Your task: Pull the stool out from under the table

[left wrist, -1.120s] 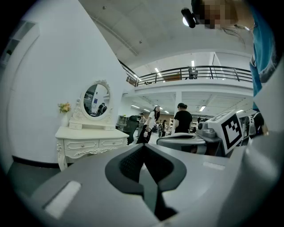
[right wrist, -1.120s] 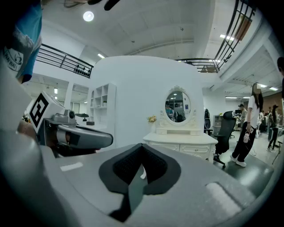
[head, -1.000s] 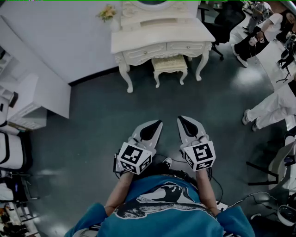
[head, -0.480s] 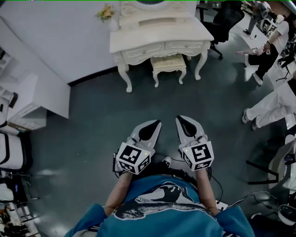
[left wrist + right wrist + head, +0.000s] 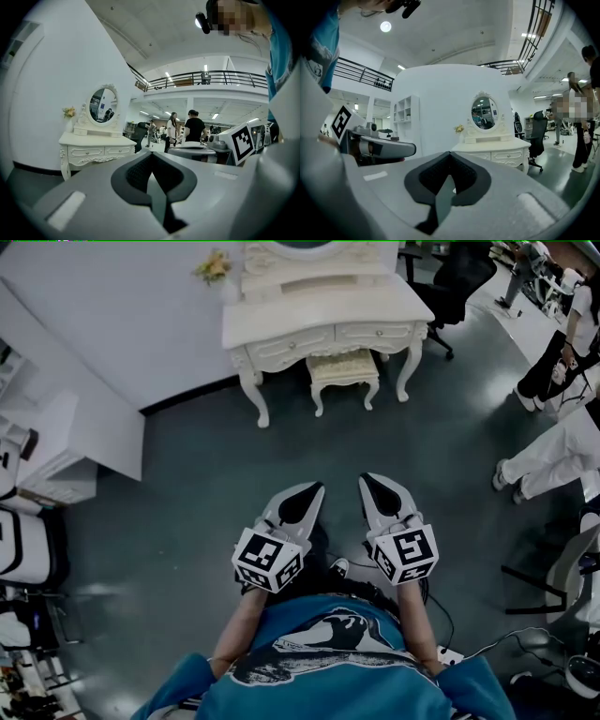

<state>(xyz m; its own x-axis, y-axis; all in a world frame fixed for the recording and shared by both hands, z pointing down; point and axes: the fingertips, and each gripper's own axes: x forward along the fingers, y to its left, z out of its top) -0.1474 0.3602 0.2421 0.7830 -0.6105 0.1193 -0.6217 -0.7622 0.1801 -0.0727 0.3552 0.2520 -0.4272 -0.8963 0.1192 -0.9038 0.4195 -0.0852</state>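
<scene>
– Looking for the stool (image 5: 344,370): where is it?
– Tucked under the table (image 5: 328,310), between its front legs; small, cream, with curved legs and a padded top.
– And the tools?
– Both clenched on nothing, left gripper (image 5: 312,491) and right gripper (image 5: 370,482), well apart from the table.

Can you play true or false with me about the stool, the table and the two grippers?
1. The stool stands between the white table's legs. True.
2. The left gripper is holding the stool. False: it is empty and far from the stool.
3. The right gripper is wide open. False: it is shut, and so is the left one.
4. Flowers stand on the table. True.
5. The table's mirror is square. False: it is oval.
</scene>
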